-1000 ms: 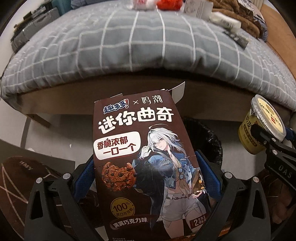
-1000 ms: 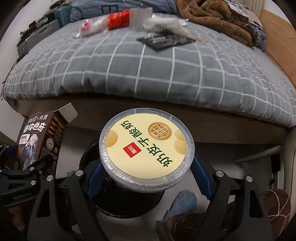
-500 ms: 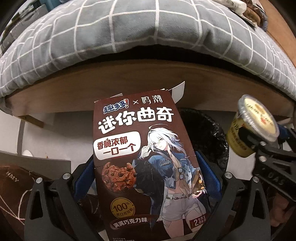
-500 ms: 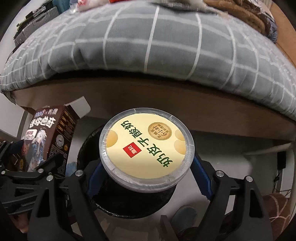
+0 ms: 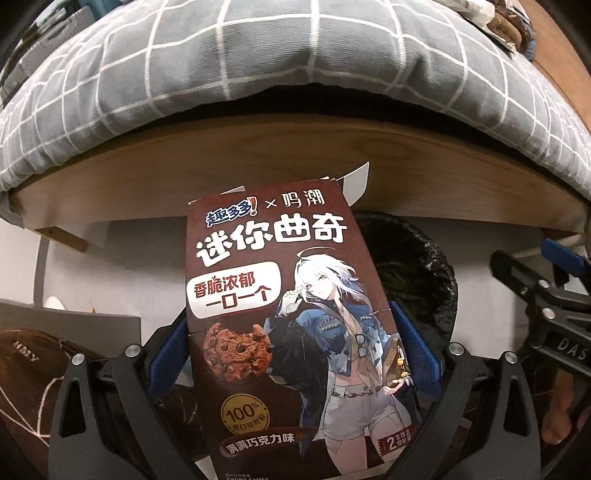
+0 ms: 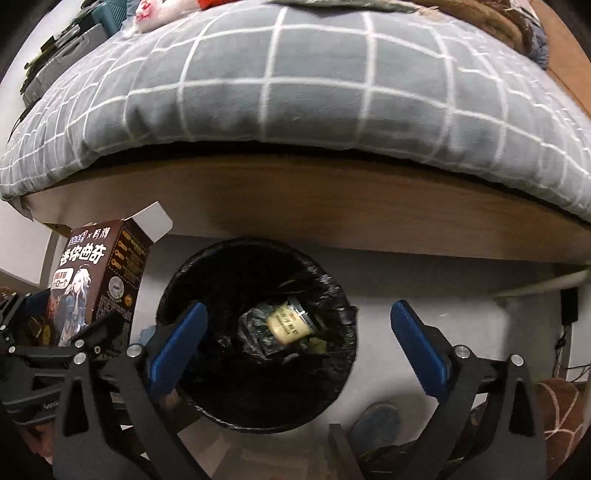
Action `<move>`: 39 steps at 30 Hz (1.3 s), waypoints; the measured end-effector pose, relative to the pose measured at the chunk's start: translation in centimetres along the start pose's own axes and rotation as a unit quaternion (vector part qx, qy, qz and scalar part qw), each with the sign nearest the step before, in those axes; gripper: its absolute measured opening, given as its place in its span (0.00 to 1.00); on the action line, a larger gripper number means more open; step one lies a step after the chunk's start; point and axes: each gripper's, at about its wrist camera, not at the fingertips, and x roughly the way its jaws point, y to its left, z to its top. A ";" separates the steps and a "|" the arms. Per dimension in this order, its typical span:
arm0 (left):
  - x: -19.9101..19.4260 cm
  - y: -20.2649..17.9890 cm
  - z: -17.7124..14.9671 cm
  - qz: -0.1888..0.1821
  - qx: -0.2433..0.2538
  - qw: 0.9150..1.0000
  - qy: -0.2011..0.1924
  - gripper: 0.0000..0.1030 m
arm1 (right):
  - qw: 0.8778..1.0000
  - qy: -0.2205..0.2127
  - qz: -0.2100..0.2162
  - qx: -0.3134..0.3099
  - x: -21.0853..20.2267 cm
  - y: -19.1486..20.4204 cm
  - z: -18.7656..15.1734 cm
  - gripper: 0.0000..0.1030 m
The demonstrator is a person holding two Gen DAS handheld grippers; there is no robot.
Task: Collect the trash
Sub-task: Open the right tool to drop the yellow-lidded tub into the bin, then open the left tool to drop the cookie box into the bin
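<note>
The right gripper [image 6: 295, 332] hangs directly over the round bin lined with a black plastic bag [image 6: 343, 354], its blue-padded jaws opening wide with nothing between them. That placement looks deliberate: pointed steeply down at the mouth, anything let go would fall straight in. A small yellow yoghurt cup with a clear lid [image 6: 290, 325] lies on its side down among the crumpled liner, blurred, so I cannot tell whether it has come to rest.

The left gripper [image 5: 291, 347] is clamped on the tall brown cardboard cookie box with a white-haired cartoon figure printed on it [image 5: 288, 314], one blue pad pressed against each narrow side near the box's lower half. Held that way the box stands upright with its torn white top flap [image 5: 356, 181] sticking up. In the right wrist view the box sits just left of the bin's rim rather than above the opening (probably waiting its turn, since the mouth is only wide enough for one gripper to work comfortably).

The bin stands on the pale floor right against the wooden bed frame [image 6: 295, 199], under the overhang of the grey quilt with white grid lines [image 6: 295, 85]. My guess is that the box goes in next, and it would need shifting over the opening first. More wrappers [image 6: 151, 13] remain on top of the quilt at the far edge.
</note>
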 end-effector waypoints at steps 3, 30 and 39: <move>0.0 -0.5 0.1 -0.007 0.005 1.000 0.001 0.93 | 1.000 -0.010 -0.011 0.012 -1.1 -1.5 -0.2 0.93; 1.5 -6.2 -0.2 -0.021 0.054 0.998 -0.004 0.94 | 0.997 -0.034 -0.006 0.062 -4.1 -7.3 -1.6 0.93; 2.0 -5.4 0.0 -0.034 0.053 0.998 0.002 0.95 | 0.998 -0.030 -0.004 0.057 -3.8 -7.0 -1.5 0.93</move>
